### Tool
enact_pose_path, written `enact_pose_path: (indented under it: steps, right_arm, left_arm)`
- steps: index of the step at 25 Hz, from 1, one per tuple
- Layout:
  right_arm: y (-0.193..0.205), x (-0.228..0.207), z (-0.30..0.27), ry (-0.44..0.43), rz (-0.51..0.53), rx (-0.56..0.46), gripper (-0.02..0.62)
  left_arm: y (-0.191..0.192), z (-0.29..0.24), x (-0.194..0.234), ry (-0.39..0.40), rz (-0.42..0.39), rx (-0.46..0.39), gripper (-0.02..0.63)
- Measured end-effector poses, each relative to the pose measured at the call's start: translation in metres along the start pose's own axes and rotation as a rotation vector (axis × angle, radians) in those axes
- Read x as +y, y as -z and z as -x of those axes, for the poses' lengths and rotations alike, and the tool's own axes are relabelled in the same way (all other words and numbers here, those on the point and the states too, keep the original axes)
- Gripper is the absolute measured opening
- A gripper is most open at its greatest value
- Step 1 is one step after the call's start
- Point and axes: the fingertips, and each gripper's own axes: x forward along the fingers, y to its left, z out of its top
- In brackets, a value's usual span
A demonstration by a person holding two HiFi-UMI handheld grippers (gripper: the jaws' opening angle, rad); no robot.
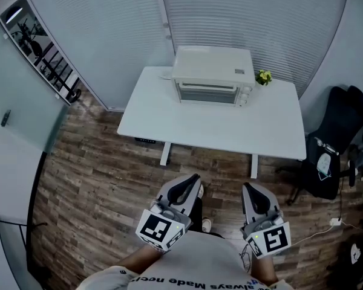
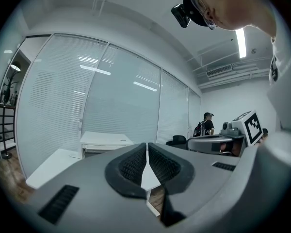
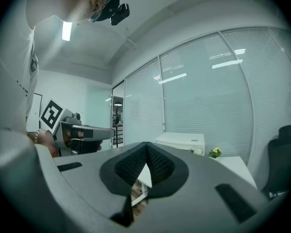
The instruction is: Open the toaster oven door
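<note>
The toaster oven (image 1: 213,76) sits at the far edge of the white table (image 1: 212,132), its door closed and facing near; a small yellow-green plant (image 1: 264,77) stands just beside its right end; a black chair (image 1: 342,135) is off the table's right side. The left gripper (image 1: 192,181) and the right gripper (image 1: 249,190) are held side by side close to the person's body, over the wood floor (image 1: 97,162); both point toward the table and are well apart from it; the left one's jaws are pressed together with nothing between them; the right one's jaws likewise meet at the tips, empty.
</note>
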Motion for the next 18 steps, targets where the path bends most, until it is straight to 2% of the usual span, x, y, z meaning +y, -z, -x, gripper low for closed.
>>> enact_pose_path:
  steps: [9,18]
  right_arm:
    - [-0.007,-0.025,-0.042,0.003,0.002,0.001,0.008]
    - [-0.015,-0.050,-0.105,0.002,0.004,0.010,0.008]
  left_arm:
    - [-0.006,-0.035,0.035,0.000,0.006,-0.007,0.031]
    - [-0.011,-0.079,0.087,0.004,0.014,0.001,0.031]
